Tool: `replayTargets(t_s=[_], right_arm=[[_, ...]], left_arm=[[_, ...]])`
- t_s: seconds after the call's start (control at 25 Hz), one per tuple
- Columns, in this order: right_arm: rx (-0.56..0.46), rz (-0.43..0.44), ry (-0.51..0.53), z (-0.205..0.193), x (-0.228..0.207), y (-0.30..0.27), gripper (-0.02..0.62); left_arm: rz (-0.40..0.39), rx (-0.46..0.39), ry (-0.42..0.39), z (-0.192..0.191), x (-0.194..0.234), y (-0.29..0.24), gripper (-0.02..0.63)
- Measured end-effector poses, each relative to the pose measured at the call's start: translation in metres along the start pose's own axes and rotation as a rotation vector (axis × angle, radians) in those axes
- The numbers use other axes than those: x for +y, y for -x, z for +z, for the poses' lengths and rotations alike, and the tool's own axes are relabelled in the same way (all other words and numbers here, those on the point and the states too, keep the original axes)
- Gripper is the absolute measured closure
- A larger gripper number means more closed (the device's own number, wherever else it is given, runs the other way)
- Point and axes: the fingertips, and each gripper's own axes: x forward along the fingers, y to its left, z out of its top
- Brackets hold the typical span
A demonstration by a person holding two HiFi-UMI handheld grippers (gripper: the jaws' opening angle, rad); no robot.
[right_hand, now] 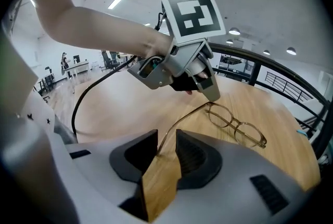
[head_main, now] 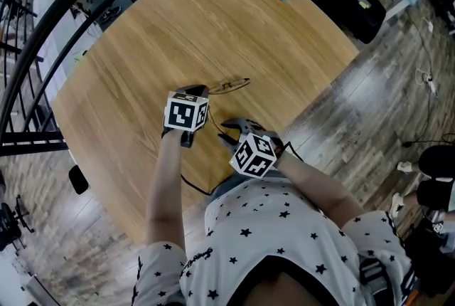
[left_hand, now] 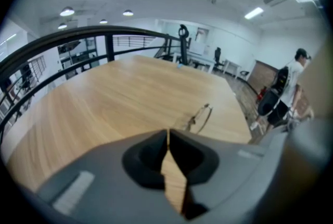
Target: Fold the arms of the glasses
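Table point(head_main: 178, 34): pale wood, rounded corners. Glasses point(head_main: 231, 85) lie on it near the middle, a little toward the person, just beyond both tools.

Left gripper point(head_main: 205, 90): jaws together, tips meeting, nothing between them. In its own view the glasses point(left_hand: 200, 117) sit on the wood ahead of the closed tips and a little to the right, apart from them. From the right gripper view, the left gripper point(right_hand: 212, 94) points down with its tip just above the hinge end of the frame; contact there cannot be made out.

Right gripper point(head_main: 234, 128): jaws apart. In its own view one thin arm of the glasses point(right_hand: 237, 125) stands unfolded and runs from the frame back into the gap of the right gripper point(right_hand: 166, 142). Arm end lies between the pads; neither pad presses on it. Lenses face up and away, frame flat on the table.
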Motion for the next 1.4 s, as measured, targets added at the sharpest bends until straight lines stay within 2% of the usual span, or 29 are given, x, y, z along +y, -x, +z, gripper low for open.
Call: replayTargets(t_s=[0.24,0.4,0.48,0.68,1.0,1.4], right_arm=[[0.035,-0.015,-0.005,-0.010,-0.003,-0.010,0.514],[0.025,0.018,-0.030,-0.010,0.001,-0.011,0.517],[0.028,0.031,-0.024,-0.010,0.006,-0.013,0.500],[0.055,0.030,0.004,-0.014,0.012,-0.023,0.511],[0.068,-0.010,0.007,-0.022,0.005,-0.019,0.534],[0.081,-0.088,-0.066,-0.035,-0.021,-0.006,0.546]], left_arm=[[-0.011,0.021,-0.030,-0.001,-0.002,-0.003,0.597],[-0.009,0.029,-0.041,0.000,-0.003,-0.003,0.598],[-0.007,0.033,-0.048,0.000,-0.003,-0.003,0.597],[-0.005,0.038,-0.063,-0.001,-0.005,-0.003,0.598],[0.012,0.053,-0.142,-0.001,-0.007,-0.004,0.598],[0.007,0.049,-0.161,0.000,-0.007,-0.003,0.598]])
